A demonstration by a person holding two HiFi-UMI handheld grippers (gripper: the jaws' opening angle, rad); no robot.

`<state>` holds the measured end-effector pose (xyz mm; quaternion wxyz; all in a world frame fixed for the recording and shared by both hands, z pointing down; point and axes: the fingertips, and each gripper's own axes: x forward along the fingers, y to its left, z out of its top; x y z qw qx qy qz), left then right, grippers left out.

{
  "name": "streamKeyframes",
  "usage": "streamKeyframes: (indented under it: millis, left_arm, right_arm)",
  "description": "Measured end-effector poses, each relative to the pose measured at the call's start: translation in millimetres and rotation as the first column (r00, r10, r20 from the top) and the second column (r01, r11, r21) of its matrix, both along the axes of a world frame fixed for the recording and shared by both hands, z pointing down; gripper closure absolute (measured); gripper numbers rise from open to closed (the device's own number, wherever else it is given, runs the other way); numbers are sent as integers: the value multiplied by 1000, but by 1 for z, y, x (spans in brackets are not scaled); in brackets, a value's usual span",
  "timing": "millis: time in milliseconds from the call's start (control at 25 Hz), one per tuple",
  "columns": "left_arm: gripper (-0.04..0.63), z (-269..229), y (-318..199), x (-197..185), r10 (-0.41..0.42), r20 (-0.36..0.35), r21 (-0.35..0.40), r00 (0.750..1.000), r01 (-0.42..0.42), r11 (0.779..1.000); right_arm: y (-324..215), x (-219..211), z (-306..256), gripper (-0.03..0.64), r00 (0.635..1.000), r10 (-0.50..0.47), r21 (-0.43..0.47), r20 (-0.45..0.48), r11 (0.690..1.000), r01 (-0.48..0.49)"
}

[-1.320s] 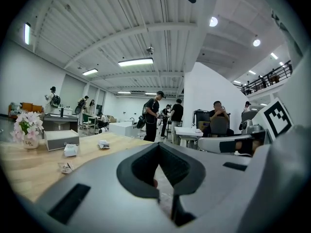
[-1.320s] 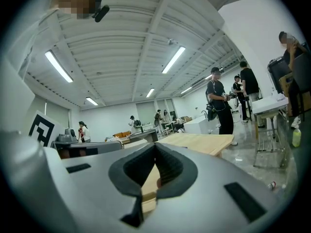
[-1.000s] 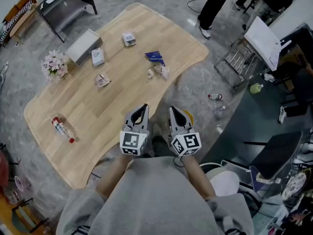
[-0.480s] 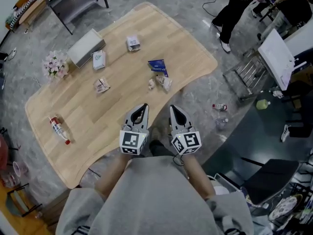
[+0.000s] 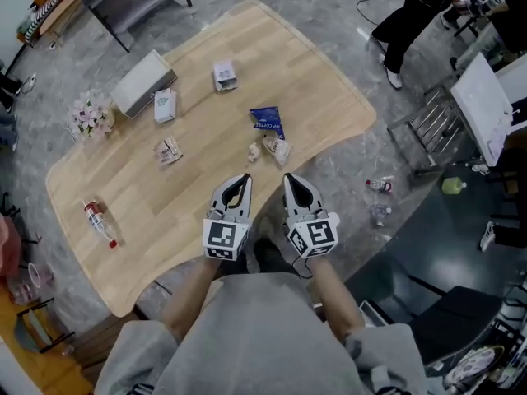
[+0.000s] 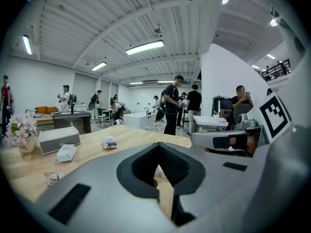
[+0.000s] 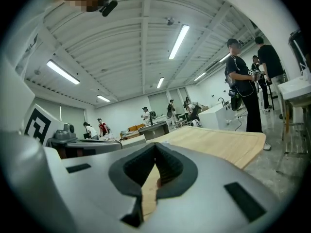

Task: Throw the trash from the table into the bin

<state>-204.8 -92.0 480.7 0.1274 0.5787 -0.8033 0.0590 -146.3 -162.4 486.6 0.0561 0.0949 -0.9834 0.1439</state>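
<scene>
A: Left gripper (image 5: pixel 244 179) clenched, nothing between the jaws. Right gripper (image 5: pixel 288 179) likewise pressed together and empty. Both held side by side at lower centre, over the near edge of the table (image 5: pixel 313 81).

B: And the trash?

A: All on the tabletop, well apart from both grippers. Blue packet (image 5: pixel 266 123) just above centre, crumpled wrappers (image 5: pixel 274 147) just below it. Small carton (image 5: pixel 224 75) higher up, second carton (image 5: pixel 165 104) to its left, clear wrapper (image 5: pixel 170 150) below that.

B: Any containers?

A: Grey box (image 5: pixel 142 82) at upper left, top closed, contents impossible to tell. Plastic bottle (image 5: pixel 100 220) lying on its side at far left, red cap on, contents unclear. Pink flowers (image 5: pixel 89 113) standing in a vase (image 6: pixel 27 143) just left of the grey box.
</scene>
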Motion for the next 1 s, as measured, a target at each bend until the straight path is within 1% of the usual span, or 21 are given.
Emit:
streamKeyframes:
  millis: [200,440,600,720,880,1000]
  left_arm:
    - [591,19,-21,-17,22,-16,-28,1000,-23,999]
    - [591,55,-41,-31,66,-52,-68,996,-69,995]
    - [591,71,-49,-42,70,-79,-72,994,-76,995]
    - [591,78,-48,-47,72,-89,-75,993,-79,994]
    - [591,85,-46,-49,69,-100,-81,993,-77,994]
    - [591,90,-45,-48,72,-106,-88,992,-82,993]
  right_arm:
    - [-12,-24,21,612,1000,-10,3,-28,1000,10]
    - [-28,-48,52,612,998,22,-16,-57,1000,-23]
    - [-33,-59,72,612,995,18,-6,-96,1000,-19]
    - [-29,-66,83,612,990,-6,26,-139,1000,10]
    - [-22,-73,97,607,972,-64,103,-227,991,89]
    - [-20,-80,109,535,946,-105,157,-307,975,159]
